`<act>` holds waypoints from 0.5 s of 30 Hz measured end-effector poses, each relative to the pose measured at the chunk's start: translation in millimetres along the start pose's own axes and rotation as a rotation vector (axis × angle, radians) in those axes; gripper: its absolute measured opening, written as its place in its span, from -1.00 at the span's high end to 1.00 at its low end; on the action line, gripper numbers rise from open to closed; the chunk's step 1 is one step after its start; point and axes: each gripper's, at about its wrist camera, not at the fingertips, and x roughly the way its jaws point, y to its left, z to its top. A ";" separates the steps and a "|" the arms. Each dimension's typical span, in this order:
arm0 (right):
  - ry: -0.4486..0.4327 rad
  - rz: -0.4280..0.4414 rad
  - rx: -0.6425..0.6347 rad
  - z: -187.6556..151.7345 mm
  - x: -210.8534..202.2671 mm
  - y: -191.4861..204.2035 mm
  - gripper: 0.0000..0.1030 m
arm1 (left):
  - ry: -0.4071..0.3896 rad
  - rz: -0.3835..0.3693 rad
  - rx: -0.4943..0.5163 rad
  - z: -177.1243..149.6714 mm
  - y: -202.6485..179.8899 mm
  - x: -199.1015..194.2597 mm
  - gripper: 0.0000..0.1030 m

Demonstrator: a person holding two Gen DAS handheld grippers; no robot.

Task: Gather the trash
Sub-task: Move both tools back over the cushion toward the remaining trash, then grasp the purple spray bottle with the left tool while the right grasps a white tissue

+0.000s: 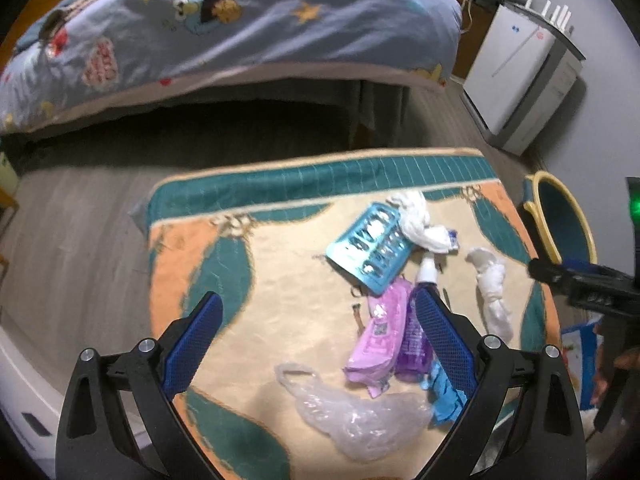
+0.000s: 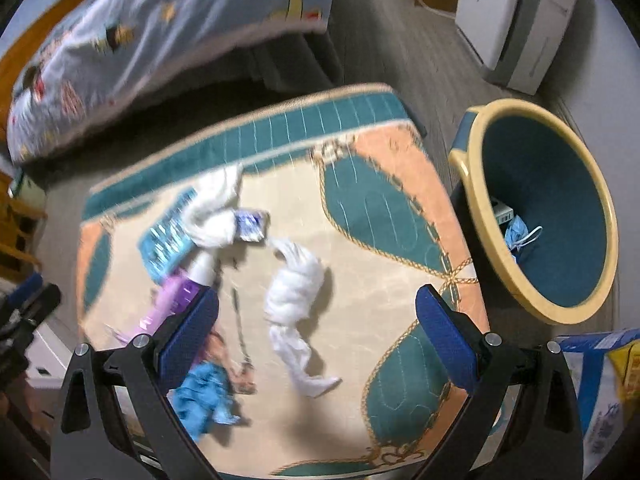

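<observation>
Trash lies on a patterned rug: a clear plastic bag, a pink wipes pack, a purple pack, a blue wrapper, a teal blister tray and twisted white tissue. My left gripper is open and empty above the rug, left of the packs. My right gripper is open and empty above the white tissue. The bin, teal with a yellow rim, stands to the right and holds a blue mask and a small box.
A bed with a blue cartoon quilt stands beyond the rug. A white appliance stands at the back right wall. A blue and yellow bag lies at the right of the rug. Grey wood floor surrounds the rug.
</observation>
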 end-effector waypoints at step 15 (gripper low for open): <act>0.137 0.110 0.020 -7.8 38.2 -4.4 -0.23 | 0.140 -0.026 0.169 -18.8 -43.9 51.5 -0.72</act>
